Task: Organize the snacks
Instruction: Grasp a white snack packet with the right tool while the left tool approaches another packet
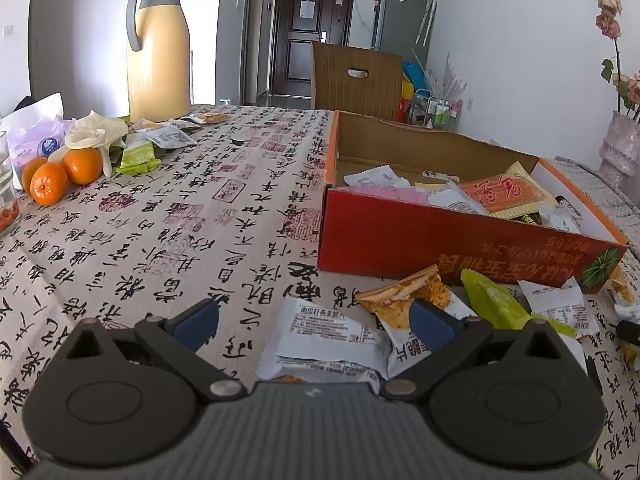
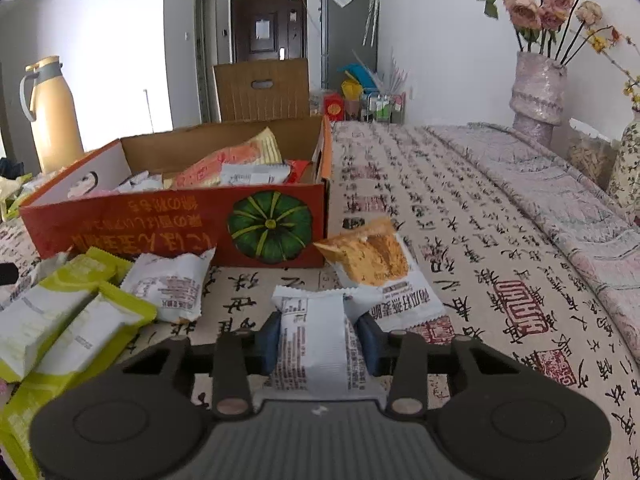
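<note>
A red cardboard box (image 1: 440, 236) with a pumpkin picture (image 2: 270, 226) holds several snack packets. Loose packets lie on the table in front of it. My left gripper (image 1: 316, 322) is open, low over the table, with a white snack packet (image 1: 324, 330) between its fingers and an orange-and-white packet (image 1: 408, 300) by the right finger. My right gripper (image 2: 320, 338) is shut on a white snack packet (image 2: 314, 340). An orange-and-white packet (image 2: 376, 268) lies just beyond it. Green packets (image 2: 60, 320) and a white packet (image 2: 172, 284) lie to its left.
A yellow thermos jug (image 1: 158, 52), oranges (image 1: 60, 174), a tissue pack (image 1: 32, 140) and more packets (image 1: 160, 140) sit at the far left of the table. A glass (image 1: 6, 188) stands at the left edge. A flower vase (image 2: 536, 88) stands far right. A chair (image 1: 356, 80) is behind the box.
</note>
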Demonstrator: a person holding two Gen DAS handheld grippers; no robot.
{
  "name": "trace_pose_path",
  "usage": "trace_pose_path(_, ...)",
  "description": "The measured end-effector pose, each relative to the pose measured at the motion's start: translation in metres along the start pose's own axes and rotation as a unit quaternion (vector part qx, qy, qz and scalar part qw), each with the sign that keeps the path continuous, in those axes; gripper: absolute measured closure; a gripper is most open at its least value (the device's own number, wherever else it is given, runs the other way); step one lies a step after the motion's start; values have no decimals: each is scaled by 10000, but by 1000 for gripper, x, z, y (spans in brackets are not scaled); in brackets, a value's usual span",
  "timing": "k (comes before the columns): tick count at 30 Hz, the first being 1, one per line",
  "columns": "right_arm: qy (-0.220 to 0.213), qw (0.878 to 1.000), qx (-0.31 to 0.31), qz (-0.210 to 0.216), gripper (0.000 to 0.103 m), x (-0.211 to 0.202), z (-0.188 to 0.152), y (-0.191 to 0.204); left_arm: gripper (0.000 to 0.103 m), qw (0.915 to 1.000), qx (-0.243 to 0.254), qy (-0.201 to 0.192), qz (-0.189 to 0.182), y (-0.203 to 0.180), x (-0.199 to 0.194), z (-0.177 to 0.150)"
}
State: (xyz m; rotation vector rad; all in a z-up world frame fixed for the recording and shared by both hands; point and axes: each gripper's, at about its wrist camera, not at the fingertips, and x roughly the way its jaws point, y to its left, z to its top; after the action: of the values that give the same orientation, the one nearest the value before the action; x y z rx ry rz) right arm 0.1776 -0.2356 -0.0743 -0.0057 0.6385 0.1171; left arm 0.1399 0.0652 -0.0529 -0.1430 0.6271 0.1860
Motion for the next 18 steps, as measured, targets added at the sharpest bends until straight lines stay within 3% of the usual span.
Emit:
trace_pose_path(7,-360,9992,145,-33,64,-13,0,1,0,9999,-8,150,39,2,1,3)
trace_pose_path(18,-496,9980,386,-12,64,-17,-3,-6,0,9992,-60,377,130,10,3,16)
